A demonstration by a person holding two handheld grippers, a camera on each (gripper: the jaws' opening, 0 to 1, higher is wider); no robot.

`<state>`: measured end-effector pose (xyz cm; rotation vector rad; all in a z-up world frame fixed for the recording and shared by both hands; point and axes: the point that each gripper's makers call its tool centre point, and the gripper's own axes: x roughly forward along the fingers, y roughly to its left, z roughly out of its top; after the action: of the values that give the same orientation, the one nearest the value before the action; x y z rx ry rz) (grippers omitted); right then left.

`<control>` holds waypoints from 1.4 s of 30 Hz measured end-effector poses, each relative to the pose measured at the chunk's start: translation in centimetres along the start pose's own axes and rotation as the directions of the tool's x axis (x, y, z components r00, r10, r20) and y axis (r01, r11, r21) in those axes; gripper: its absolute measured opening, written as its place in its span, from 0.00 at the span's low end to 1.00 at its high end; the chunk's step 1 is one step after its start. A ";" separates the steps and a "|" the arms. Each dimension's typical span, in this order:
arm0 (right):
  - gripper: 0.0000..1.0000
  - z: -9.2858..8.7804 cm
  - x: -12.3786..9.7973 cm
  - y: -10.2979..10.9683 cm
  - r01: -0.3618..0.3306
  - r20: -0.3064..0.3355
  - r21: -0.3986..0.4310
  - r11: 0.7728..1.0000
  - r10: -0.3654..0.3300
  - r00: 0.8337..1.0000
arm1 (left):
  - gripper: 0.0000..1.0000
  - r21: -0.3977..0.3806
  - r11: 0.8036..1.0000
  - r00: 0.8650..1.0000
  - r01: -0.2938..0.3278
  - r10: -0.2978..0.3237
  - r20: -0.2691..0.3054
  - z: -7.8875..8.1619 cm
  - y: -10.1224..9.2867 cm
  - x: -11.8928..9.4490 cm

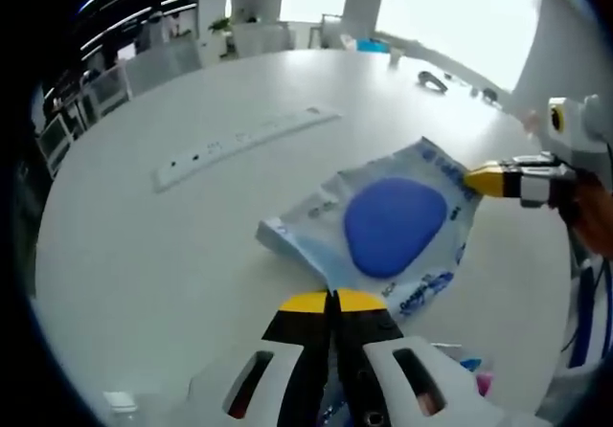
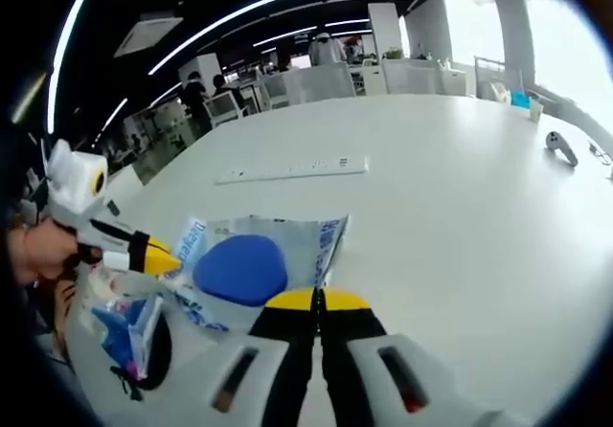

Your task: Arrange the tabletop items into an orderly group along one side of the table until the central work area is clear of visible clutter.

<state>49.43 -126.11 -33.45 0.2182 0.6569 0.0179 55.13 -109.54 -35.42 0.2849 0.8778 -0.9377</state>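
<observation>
A clear plastic packet with blue print and a blue oval pad inside lies spread over the white table. My left gripper is shut on the packet's near edge. The right gripper reaches in from the right, its yellow tips pinching the packet's far corner. In the right gripper view the same packet sits just ahead of my right gripper, which is shut on its edge. There the left gripper comes in from the left, held by a hand, and clamps the opposite side.
A long white power strip lies farther back on the table. A small dark object rests near the far edge. Another small packet with blue and pink contents lies at the near edge. Office chairs stand beyond.
</observation>
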 end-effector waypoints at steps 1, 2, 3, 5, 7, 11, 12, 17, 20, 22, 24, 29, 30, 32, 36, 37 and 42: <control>0.00 0.0 0.0 -0.1 0.000 0.000 0.000 1.000 0.000 1.000 | 0.00 0.002 1.000 1.000 -0.001 0.001 -0.001 0.0 0.0 0.0; 0.00 -0.1 0.0 0.0 -0.001 -0.003 0.003 1.000 0.001 1.000 | 0.00 -0.003 1.000 1.000 0.000 0.000 -0.005 -0.1 0.0 0.0; 0.00 -0.2 0.1 0.0 0.000 -0.005 0.002 1.000 0.000 1.000 | 0.00 -0.004 1.000 1.000 0.002 -0.002 -0.006 -0.2 0.0 0.1; 0.00 -0.3 0.1 -0.1 0.001 -0.008 0.002 1.000 -0.001 1.000 | 0.00 -0.003 1.000 1.000 0.000 0.000 -0.006 -0.2 0.0 0.1; 0.00 -0.5 0.2 -0.1 0.003 -0.010 0.003 1.000 -0.003 1.000 | 0.00 -0.002 1.000 1.000 0.001 -0.001 -0.006 -0.2 0.0 0.2; 0.00 -0.7 0.4 -0.3 0.006 -0.017 0.005 1.000 -0.005 1.000 | 0.00 -0.002 1.000 1.000 0.001 -0.001 -0.006 -0.2 0.1 0.2; 0.00 -0.8 0.4 -0.2 0.004 -0.019 0.007 1.000 -0.004 1.000 | 0.00 -0.001 1.000 1.000 0.001 -0.001 -0.006 -0.2 0.1 0.2; 0.00 -1.1 0.6 -0.4 0.006 -0.026 0.008 1.000 -0.006 1.000 | 0.00 0.001 1.000 1.000 -0.001 0.001 -0.005 -0.4 0.1 0.1; 0.00 -1.4 0.7 -0.5 0.009 -0.033 0.004 1.000 -0.009 0.999 | 0.00 0.013 1.000 1.000 0.005 -0.005 -0.009 -0.5 0.0 0.2; 0.00 -1.6 0.7 -0.5 0.006 -0.037 0.000 1.000 -0.006 0.999 | 0.00 0.014 1.000 1.000 0.006 -0.006 -0.008 -0.6 0.0 0.3; 0.00 -1.6 0.7 -0.6 0.007 -0.036 -0.006 1.000 -0.007 0.999 | 0.00 0.006 1.000 1.000 0.007 -0.006 -0.008 -0.7 0.0 0.3; 0.00 -1.8 0.8 -0.6 0.005 -0.041 -0.012 1.000 -0.006 0.999 | 0.00 0.005 1.000 1.000 0.010 -0.010 -0.008 -0.8 -0.1 0.3; 0.00 -1.8 0.8 -0.6 0.006 -0.041 -0.013 1.000 -0.006 0.999 | 0.00 0.004 1.000 1.000 0.011 -0.011 -0.008 -0.8 -0.1 0.3; 0.00 -1.8 0.8 -0.6 0.004 -0.037 -0.014 1.000 -0.004 0.999 | 0.00 0.002 1.000 1.000 0.013 -0.013 -0.008 -0.8 -0.1 0.3; 0.01 -1.8 0.9 -0.8 0.007 -0.034 -0.008 1.000 -0.007 0.999 | 0.02 0.009 1.000 1.000 0.014 -0.014 -0.007 -0.9 -0.1 0.3; 0.01 -1.8 0.9 -0.8 0.006 -0.033 -0.010 1.000 -0.007 0.999 | 0.02 0.010 1.000 1.000 0.014 -0.014 -0.008 -1.0 -0.1 0.3; 0.03 -1.7 0.9 -1.0 0.012 -0.032 -0.003 1.000 -0.012 0.999 | 0.04 0.008 1.000 1.000 0.018 -0.018 -0.004 -1.0 -0.1 0.4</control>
<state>49.02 -126.68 -35.54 0.2119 0.6901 0.0112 54.65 -109.23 -36.38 0.2865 0.8816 -0.9582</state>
